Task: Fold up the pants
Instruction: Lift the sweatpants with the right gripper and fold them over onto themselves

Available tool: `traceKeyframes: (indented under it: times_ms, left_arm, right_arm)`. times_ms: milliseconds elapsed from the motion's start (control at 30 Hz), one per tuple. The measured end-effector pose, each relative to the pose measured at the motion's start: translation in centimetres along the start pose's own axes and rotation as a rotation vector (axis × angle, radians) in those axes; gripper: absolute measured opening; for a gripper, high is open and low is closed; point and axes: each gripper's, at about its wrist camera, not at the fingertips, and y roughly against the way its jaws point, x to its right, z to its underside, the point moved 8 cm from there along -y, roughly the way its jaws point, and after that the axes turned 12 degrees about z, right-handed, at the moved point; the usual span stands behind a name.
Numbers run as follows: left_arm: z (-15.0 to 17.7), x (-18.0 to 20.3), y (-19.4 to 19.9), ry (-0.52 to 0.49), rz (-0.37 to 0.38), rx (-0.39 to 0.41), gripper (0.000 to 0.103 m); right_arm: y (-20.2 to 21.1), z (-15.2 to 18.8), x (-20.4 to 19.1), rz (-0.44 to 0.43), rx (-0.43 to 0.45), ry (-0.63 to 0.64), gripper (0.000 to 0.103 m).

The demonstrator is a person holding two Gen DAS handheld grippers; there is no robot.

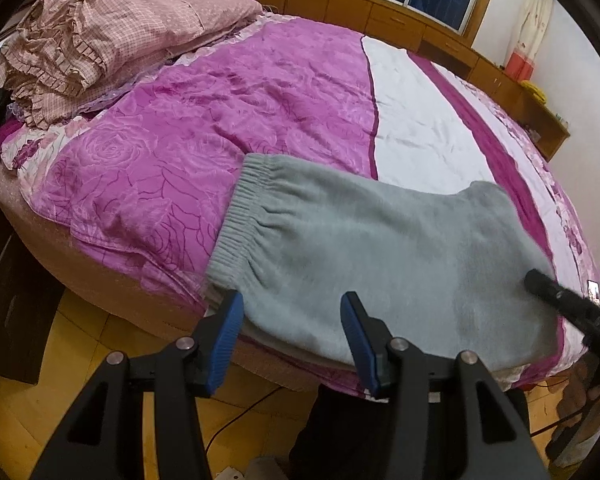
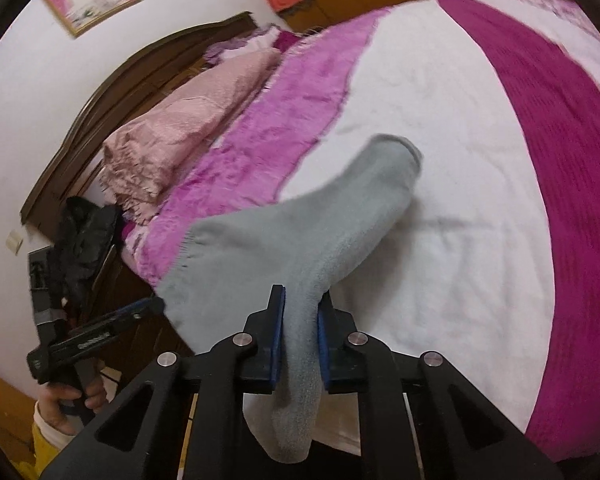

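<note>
Grey fleece pants (image 1: 360, 248) lie folded on the near edge of the bed, with the ribbed waistband (image 1: 240, 216) toward the left. My left gripper (image 1: 290, 308) is open and empty, its blue pads either side of the pants' near edge. My right gripper (image 2: 302, 304) is shut on a bunched part of the grey pants (image 2: 284, 240) and lifts it off the bed; fabric hangs down between its fingers. The right gripper also shows in the left wrist view (image 1: 540, 284) at the pants' right end. The left gripper shows in the right wrist view (image 2: 140, 308), held in a hand.
The bed has a purple, white and magenta cover (image 1: 204, 120). A pink checked quilt (image 1: 100, 36) is piled at its far left. A dark wooden headboard (image 2: 112, 92) and wooden cabinets (image 1: 400, 20) line the walls. A yellow floor (image 1: 72, 344) lies below the bed's edge.
</note>
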Motion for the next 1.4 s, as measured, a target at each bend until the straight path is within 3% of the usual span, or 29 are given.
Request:
traceKeyframes:
  times_ms: [367,767,1400]
  left_arm:
    - [-1.9,-2.4,2.2,-0.024,-0.023,0.037,0.053]
    - [-2.5,-3.6,3.6,-0.063,-0.026,0.047,0.053]
    - [-4.0,-8.5,4.1,-0.051,-0.068,0.055,0.053]
  right_arm:
    - [1.3,-3.0,-7.9,-0.067,0.025,0.146,0.006]
    - [0.9,-3.8,-12.2,-0.104,0.003,0.188,0.006]
    - [-6.8,-4.2,-20.1,-0.131,-0.102,0.172,0.006]
